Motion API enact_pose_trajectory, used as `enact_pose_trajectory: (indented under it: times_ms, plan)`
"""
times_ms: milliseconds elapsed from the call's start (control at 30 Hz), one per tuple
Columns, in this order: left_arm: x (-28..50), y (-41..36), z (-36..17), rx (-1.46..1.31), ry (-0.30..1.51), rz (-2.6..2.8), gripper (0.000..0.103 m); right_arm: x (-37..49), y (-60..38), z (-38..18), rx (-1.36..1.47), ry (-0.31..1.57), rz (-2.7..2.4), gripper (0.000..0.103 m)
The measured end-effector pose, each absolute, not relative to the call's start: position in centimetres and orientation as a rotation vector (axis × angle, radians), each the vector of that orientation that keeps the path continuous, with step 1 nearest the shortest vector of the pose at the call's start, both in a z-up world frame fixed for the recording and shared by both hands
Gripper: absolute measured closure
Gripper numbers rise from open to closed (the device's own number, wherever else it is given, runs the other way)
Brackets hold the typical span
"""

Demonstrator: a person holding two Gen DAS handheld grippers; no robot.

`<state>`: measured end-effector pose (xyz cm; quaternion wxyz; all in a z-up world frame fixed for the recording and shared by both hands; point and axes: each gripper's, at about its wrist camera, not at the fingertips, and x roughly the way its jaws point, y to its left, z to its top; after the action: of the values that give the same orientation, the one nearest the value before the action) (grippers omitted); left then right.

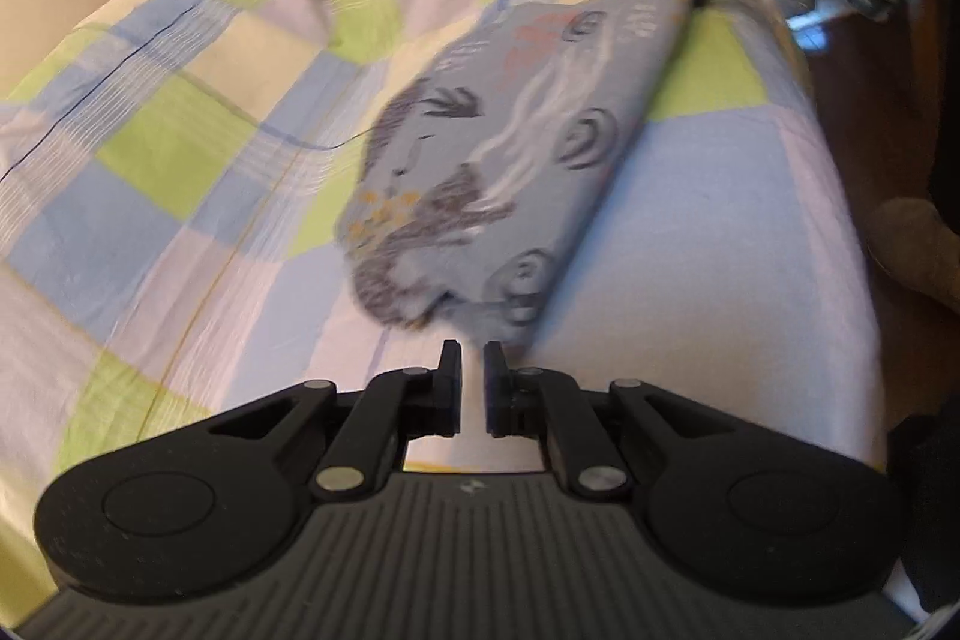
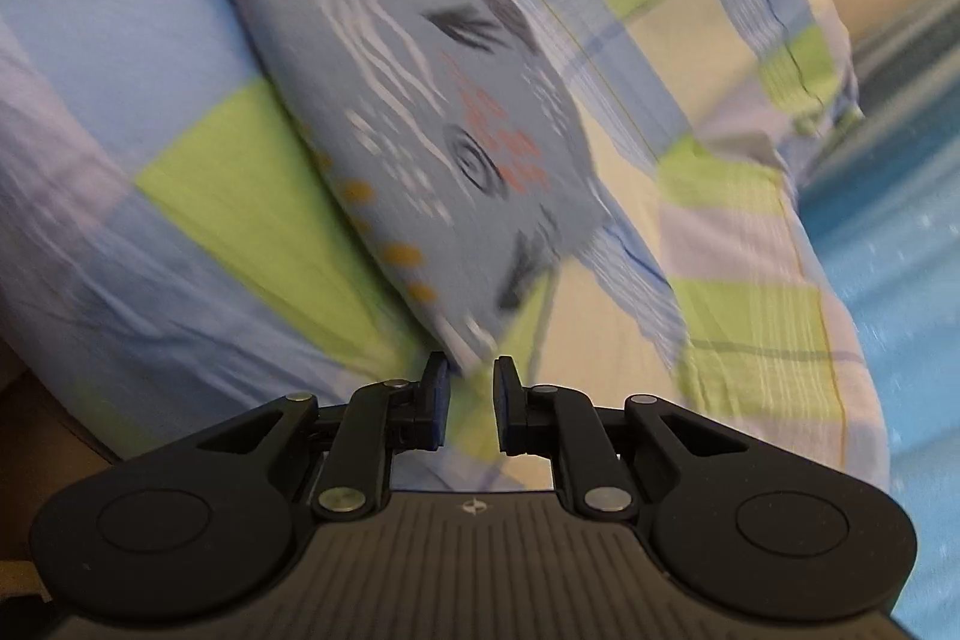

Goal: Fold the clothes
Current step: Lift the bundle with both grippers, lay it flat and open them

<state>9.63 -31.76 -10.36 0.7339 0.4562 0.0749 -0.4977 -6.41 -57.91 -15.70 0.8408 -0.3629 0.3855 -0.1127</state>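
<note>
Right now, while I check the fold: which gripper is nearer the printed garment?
Too close to call. Left gripper and right gripper each sit at an opposite end of the folded printed garment, neither gripping it.

No legible text, number or brand name appears in either view. The garment (image 2: 432, 100) carries reddish printed lettering, too blurred to read. Each tongs body bears a small pale emblem (image 1: 467, 488) at its front edge, without readable characters.
</note>
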Motion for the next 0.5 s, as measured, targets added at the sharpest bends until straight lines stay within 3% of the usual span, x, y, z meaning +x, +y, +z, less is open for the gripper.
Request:
enact_pose_trajectory:
  times_ms: [200, 333, 500]
  plan:
    - [11.8, -33.4, -7.8, 0.801, 0.225, -1.049, 0.096, -6.5, -59.9, -12.4, -0.520, 0.678, -0.291, 0.087]
    - [12.5, -36.7, -9.0, 0.746, 0.284, -1.086, 0.096, -5.3, -58.3, -10.7, -0.451, 0.582, -0.122, 0.086]
    - [14.6, -36.7, -11.3, 0.714, 0.352, -1.032, 0.095, -3.0, -57.0, -11.6, -0.466, 0.595, 0.028, 0.086]
